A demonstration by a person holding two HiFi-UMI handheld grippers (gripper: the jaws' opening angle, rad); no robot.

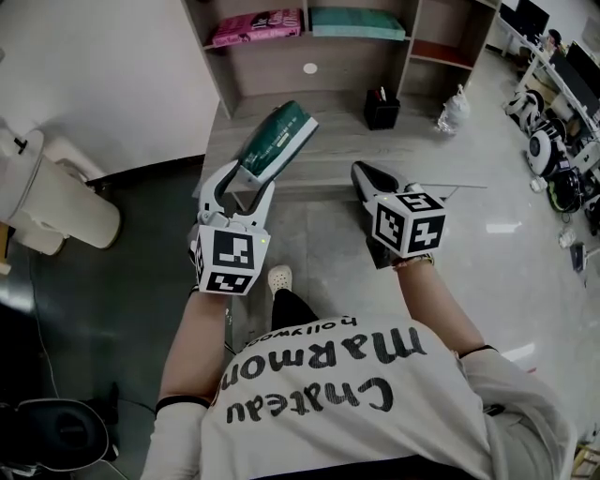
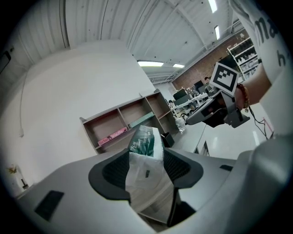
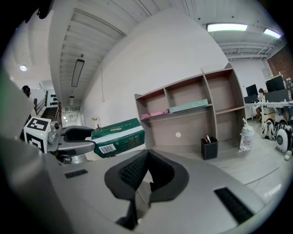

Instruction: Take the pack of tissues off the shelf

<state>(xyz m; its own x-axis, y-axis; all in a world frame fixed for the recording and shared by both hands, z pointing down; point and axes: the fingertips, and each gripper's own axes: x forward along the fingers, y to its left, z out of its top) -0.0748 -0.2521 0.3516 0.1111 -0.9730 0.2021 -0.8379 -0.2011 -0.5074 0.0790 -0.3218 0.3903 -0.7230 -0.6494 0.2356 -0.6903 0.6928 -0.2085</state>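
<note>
Tissue pack [image 1: 278, 139]: clamped at its lower end between the pads of the left gripper [image 2: 145, 167], in the air, off the shelf [image 1: 272, 67].
Right gripper [image 3: 145, 171]: jaws pressed together, empty.
Right gripper view only: the pack's barcode [image 3: 106, 148].

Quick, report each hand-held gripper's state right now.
Left hand-held gripper: closed on the pack of tissues.
Right hand-held gripper: closed, nothing between its jaws.

A wooden shelf [image 1: 217, 75] holds a pink pack [image 1: 258, 26] in its left compartment and a pale green pack [image 1: 356, 23] in the middle one, while a black pen holder [image 1: 381, 109] stands on the grey worktop [image 1: 328, 141] below.
</note>
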